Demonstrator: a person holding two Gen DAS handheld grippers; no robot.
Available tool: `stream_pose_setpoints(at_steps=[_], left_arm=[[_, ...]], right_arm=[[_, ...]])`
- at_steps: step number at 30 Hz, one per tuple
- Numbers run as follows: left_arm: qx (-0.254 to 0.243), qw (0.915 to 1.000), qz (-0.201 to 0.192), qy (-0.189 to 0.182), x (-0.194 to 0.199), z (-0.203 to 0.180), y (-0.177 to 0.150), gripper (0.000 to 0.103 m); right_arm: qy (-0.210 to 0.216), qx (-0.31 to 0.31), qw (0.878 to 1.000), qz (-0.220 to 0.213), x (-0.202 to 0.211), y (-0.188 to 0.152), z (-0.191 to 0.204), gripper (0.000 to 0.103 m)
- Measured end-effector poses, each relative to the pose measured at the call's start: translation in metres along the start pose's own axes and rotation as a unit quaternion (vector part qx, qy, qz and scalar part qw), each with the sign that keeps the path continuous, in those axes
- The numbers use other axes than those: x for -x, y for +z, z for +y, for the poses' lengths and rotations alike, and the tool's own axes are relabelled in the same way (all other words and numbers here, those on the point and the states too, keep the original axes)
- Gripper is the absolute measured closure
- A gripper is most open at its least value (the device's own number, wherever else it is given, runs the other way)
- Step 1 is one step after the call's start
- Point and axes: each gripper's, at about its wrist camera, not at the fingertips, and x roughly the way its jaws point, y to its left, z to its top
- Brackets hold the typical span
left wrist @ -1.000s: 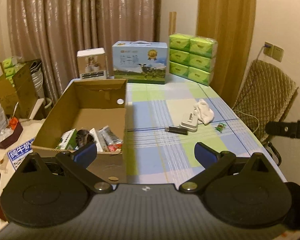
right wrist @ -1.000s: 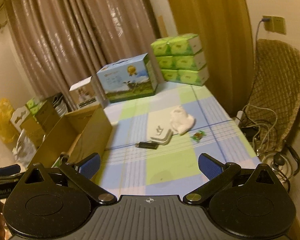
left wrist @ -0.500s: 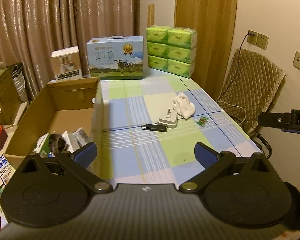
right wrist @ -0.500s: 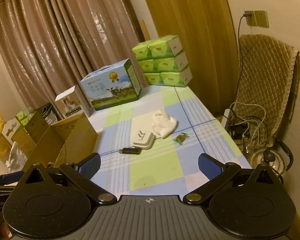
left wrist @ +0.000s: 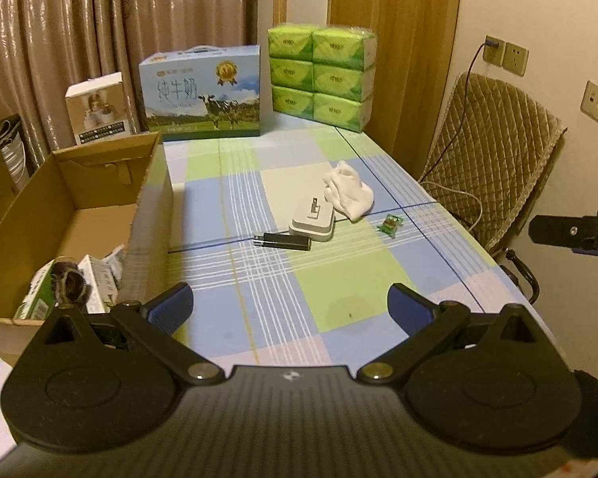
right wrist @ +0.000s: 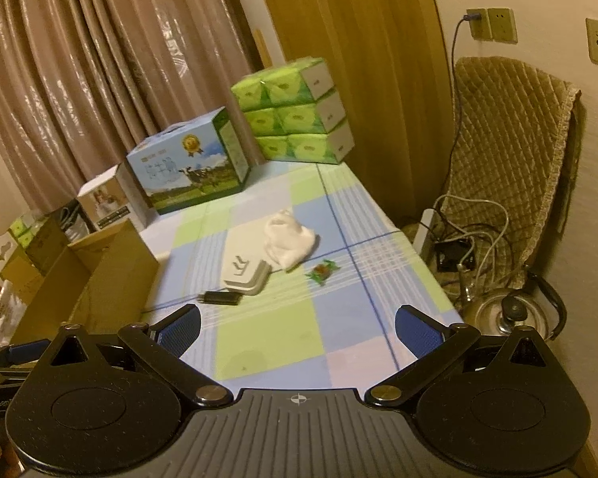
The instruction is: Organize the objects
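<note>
Both grippers, left [left wrist: 290, 306] and right [right wrist: 298, 327], hover with fingers spread empty above the desk [left wrist: 259, 279], where the small candy [left wrist: 390, 224] near the edge risks being knocked off.

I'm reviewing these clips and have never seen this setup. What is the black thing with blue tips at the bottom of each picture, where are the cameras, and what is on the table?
Each black device is a hand-held two-finger gripper; a person carries one in each hand. A fisheye camera on each looks forward along its jaws.

One picture comes from the left gripper, the other from the right gripper. Both have jaws spread wide and hold nothing.

On the checked tablecloth lie a black stick-shaped gadget, a white dock, a crumpled white cloth and a green wrapped candy. At the left stands an open cardboard box with a few packets inside.
</note>
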Motion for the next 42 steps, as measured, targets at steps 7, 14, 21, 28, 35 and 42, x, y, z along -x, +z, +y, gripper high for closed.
stream_pose_setpoints(at_steps=[7,14,21,28,35,42], left_arm=[[-0.008,0.9999,0.009,-0.001,-0.029,-0.006,0.008,0.001],[-0.007,0.9999,0.014,0.0,-0.067,-0.007,0.02,0.001],[-0.018,0.9997,0.019,0.003,-0.122,-0.007,0.027,0.001],[-0.021,0.9996,0.02,0.003,-0.173,0.0,0.024,0.001],[-0.02,0.9993,0.03,0.012,-0.218,0.011,0.017,0.001],[-0.025,0.9993,0.028,0.005,-0.238,0.012,0.018,0.001]], right_arm=[[-0.007,0.021,1.0,0.015,-0.023,0.01,-0.014,0.002],[0.0,0.079,0.997,0.027,-0.06,0.028,-0.019,0.002],[0.018,0.153,0.987,0.035,-0.116,0.032,-0.025,0.002],[0.051,0.206,0.975,0.062,-0.18,0.024,-0.038,0.011],[0.073,0.262,0.96,0.068,-0.232,0.014,-0.046,0.014],[0.094,0.28,0.952,0.086,-0.278,0.01,-0.054,0.025]])
